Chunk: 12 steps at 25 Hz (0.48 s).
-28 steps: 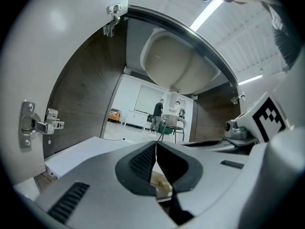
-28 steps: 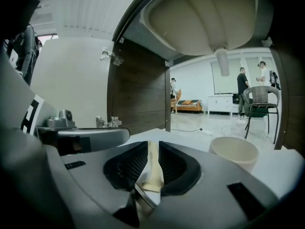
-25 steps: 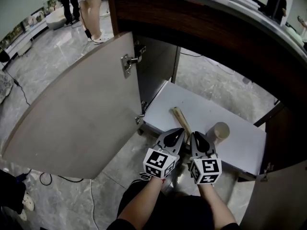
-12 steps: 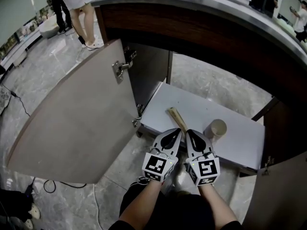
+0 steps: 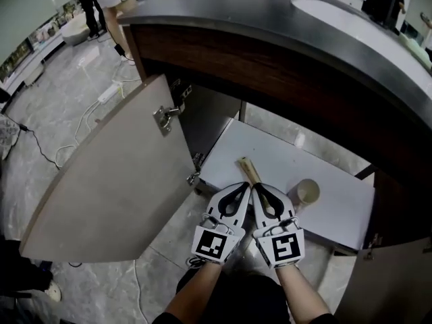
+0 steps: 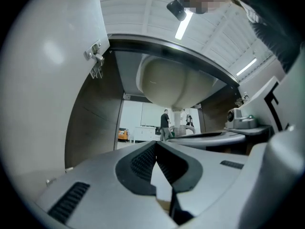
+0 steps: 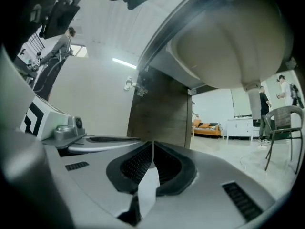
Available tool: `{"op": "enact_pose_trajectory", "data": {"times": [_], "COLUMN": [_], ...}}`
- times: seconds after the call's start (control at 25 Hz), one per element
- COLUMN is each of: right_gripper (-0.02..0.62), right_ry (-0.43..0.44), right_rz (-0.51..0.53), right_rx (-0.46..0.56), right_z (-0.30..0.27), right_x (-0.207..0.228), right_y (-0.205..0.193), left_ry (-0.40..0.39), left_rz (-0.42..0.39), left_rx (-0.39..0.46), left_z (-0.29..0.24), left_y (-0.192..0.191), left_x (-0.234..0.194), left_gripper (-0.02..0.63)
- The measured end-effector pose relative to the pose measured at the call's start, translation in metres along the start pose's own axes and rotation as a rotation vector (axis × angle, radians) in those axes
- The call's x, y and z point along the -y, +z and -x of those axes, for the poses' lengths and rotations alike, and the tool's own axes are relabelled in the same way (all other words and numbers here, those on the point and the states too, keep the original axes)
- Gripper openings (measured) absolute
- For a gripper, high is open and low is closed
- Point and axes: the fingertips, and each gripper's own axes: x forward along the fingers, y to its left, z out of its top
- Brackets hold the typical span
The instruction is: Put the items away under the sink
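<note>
A pale wooden stick-shaped utensil (image 5: 248, 168) lies flat on the smooth white floor panel (image 5: 277, 147) of the cupboard under the sink. Its near end is hidden behind the gripper tips. Just to its right on the same panel is a small beige round cup (image 5: 307, 192), apart from the utensil, with its open mouth towards the head camera. Whether it stands upright or is tipped cannot be told. In front of both items, at the panel's near edge, the left gripper (image 5: 246, 184) and the right gripper (image 5: 256, 187) are held side by side, almost touching. Each has grey moulded shells, black ribbed pads and a white cube with black square markers. In its own view the left gripper (image 6: 156, 145) is clenched, pads meeting at the tips with nothing between them. The right gripper (image 7: 152, 144) is closed the same way and is also empty. Above them hangs the smooth, rounded cream underside of the sink basin (image 6: 174, 82). The matt grey-beige cupboard door (image 5: 115, 181) stands swung wide to the left on a metal hinge (image 5: 165, 117). Overhead is the curved dark countertop (image 5: 270, 25), with a dark wood-grain front (image 5: 283, 73), and around it lies glossy grey marble floor (image 5: 74, 106).
</note>
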Motion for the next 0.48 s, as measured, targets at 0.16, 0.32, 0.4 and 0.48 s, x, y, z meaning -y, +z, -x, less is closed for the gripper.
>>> {"op": "enact_pose_trajectory", "data": {"times": [0.16, 0.32, 0.4, 0.48], "right_gripper": [0.038, 0.037, 0.037, 0.037], "right_ry": [-0.007, -0.011, -0.001, 0.004], "right_rz": [-0.032, -0.046, -0.057, -0.066], "right_rx": [0.062, 0.053, 0.032, 0.013], "right_z": [-0.002, 0.013, 0.019, 0.024], "right_x": [0.005, -0.001, -0.007, -0.008], "right_y": [0.056, 0.108, 0.130, 0.152], "left_ry": [0.030, 0.043, 0.054, 0.071], "left_rz": [0.008, -0.005, -0.009, 0.007], "left_rx": [0.019, -0.027, -0.056, -0.065], "left_z": [-0.006, 0.006, 0.012, 0.013], "left_y": [0.056, 0.101, 0.120, 0.143], "left_x": [0.000, 0.011, 0.014, 0.016], "left_gripper": [0.008, 0.008, 0.008, 0.008]}}
